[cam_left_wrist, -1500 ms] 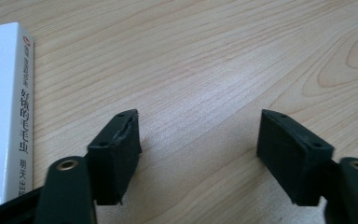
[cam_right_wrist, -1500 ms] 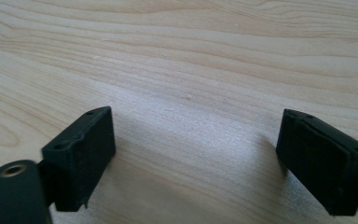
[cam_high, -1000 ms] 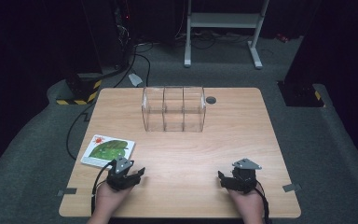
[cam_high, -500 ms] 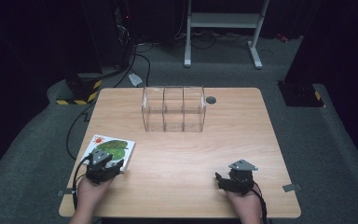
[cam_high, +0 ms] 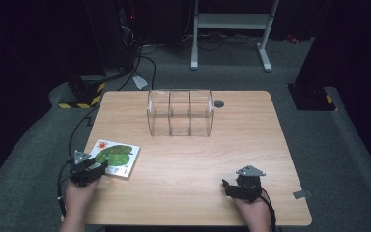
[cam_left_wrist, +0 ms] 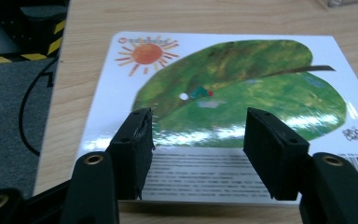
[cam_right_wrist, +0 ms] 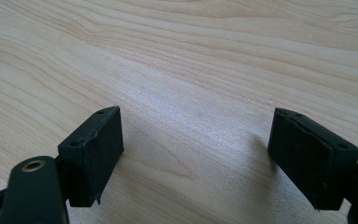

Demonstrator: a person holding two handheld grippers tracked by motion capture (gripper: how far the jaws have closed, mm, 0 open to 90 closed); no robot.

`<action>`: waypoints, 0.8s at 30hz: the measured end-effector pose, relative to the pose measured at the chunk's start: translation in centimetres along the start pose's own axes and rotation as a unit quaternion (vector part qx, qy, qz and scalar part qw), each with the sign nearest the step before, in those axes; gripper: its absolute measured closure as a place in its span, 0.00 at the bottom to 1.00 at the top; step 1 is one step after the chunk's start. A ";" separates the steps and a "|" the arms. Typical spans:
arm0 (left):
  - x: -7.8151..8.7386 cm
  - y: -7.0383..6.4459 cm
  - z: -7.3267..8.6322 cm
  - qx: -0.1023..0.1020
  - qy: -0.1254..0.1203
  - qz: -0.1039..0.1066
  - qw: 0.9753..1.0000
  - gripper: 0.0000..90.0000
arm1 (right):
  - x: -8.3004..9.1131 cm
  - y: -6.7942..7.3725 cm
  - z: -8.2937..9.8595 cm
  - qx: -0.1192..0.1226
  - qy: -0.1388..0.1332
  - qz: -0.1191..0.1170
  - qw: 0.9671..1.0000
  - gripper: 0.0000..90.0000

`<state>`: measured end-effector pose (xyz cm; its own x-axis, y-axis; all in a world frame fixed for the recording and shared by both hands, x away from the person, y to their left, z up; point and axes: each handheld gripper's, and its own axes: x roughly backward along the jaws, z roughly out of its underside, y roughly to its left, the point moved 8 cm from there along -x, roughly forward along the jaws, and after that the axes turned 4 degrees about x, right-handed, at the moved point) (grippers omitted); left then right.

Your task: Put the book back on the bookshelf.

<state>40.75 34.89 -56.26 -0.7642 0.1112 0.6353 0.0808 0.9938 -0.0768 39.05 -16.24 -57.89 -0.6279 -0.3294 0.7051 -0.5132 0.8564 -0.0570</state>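
Lying flat: one book (cam_high: 115, 158), one three-compartment organizer (cam_high: 180, 112).

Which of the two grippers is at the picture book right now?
The left gripper, jaws open over the book at its near edge. The right gripper sits over bare table.

Bench (cam_high: 251, 145) mostly bare wood, I get wide passage across the middle and the whole right half. Only tall obstacle: clear divided box (cam_high: 180, 113) at far centre, with a small dark grommet (cam_high: 218, 103) just beside its right end. Flat picture book (cam_high: 115, 158) lies at near left, low, easy to pass over. My left gripper (cam_left_wrist: 198, 135) has its jaws spread over the book's near edge. My right gripper (cam_right_wrist: 196, 151) sits jaws apart over bare wood, nothing ahead.
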 end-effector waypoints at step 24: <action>-0.6 2.0 0.3 0.034 -0.003 -0.014 0.999 0.40 | -0.1 0.1 0.1 -0.002 0.001 -0.003 1.000 0.20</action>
<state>41.15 36.78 -57.03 -0.7693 0.0823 0.6336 0.0146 0.9937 -0.1114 38.98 -16.17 -57.99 -0.6246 -0.3332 0.7063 -0.5136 0.8565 -0.0502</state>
